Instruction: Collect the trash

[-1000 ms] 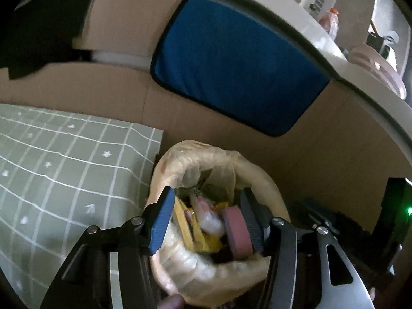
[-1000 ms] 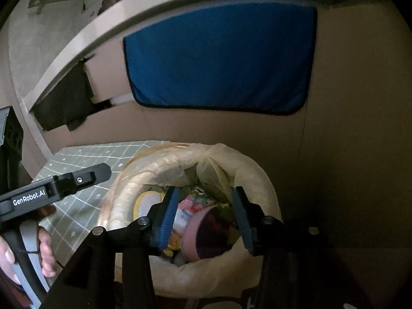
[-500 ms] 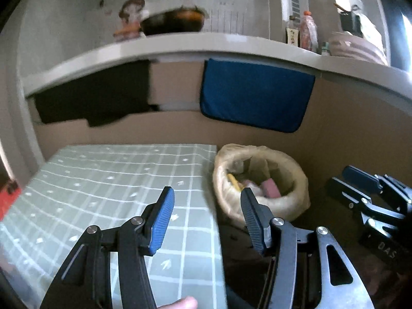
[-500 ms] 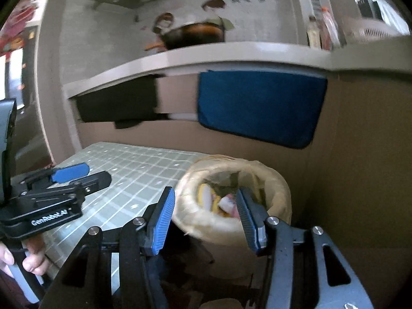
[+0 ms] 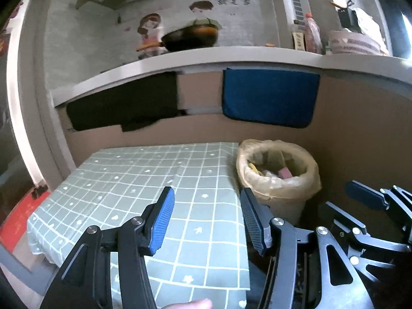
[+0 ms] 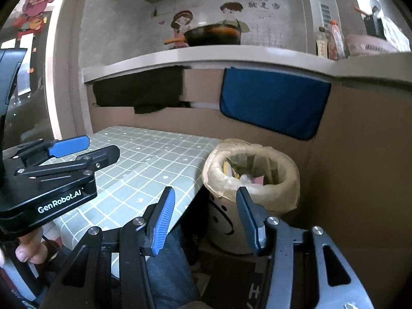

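Showing the interval after a deposit, both views have the two grippers clear of the bin and empty. Nearest, the left gripper (image 5: 204,215) hangs over the near part of the table, its fingers (image 5: 162,219) spread wide with only tablecloth between them; a fingertip of the person (image 5: 198,303) shows at the bottom edge. The right gripper (image 6: 203,219) sits beside the table's corner, fingers (image 6: 164,222) likewise wide apart and holding nothing, with blue trouser cloth (image 6: 167,262) beneath. Each gripper also appears at the margin of the other's view. Beyond them lies the table (image 5: 144,180) under a green checked cloth; no loose trash shows on the visible surface. Just beside its far right edge stands one trash bin (image 6: 251,177), lined with a pale bag and lower than the tabletop, and the collected trash rests inside it: a yellow piece (image 5: 253,168) and a pink piece (image 5: 284,173) can be told, the rest cannot be counted. Farther back hang one blue cloth (image 5: 270,97) and one black cloth (image 5: 123,105) below a shelf (image 5: 231,56) bearing one dark pan (image 5: 191,38). Judged from this, collecting looks finished or nearly so; the next move calls for scanning for any remaining piece or else ending the task. Counted: two grippers, one bin, one table.
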Demonstrator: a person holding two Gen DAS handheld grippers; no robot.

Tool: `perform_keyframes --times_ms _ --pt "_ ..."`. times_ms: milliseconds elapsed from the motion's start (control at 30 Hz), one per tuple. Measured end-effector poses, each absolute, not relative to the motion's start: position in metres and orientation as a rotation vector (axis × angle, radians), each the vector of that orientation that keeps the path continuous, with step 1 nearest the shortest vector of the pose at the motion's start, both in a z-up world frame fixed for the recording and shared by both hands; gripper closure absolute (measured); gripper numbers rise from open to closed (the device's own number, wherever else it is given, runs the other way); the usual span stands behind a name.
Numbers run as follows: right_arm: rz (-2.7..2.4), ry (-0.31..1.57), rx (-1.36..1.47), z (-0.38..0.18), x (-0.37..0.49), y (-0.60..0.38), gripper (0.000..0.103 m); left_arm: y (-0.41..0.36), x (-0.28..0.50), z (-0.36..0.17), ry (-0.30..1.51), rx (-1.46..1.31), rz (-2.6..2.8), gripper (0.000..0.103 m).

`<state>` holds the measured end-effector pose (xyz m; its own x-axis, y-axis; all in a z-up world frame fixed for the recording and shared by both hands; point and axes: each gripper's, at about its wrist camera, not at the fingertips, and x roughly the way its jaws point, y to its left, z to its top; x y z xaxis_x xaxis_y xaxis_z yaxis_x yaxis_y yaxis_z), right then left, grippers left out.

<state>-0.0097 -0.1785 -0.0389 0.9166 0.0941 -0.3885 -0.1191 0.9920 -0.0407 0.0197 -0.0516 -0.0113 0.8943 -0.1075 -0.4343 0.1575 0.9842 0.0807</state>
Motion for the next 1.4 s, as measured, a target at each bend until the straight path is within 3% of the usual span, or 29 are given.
perform_keyframes --times_ms 1400 --pt "0.141 0.39 -0.044 -0.038 -0.016 -0.167 0.056 -0.023 -0.003 -0.008 0.408 0.046 -0.048 0.049"
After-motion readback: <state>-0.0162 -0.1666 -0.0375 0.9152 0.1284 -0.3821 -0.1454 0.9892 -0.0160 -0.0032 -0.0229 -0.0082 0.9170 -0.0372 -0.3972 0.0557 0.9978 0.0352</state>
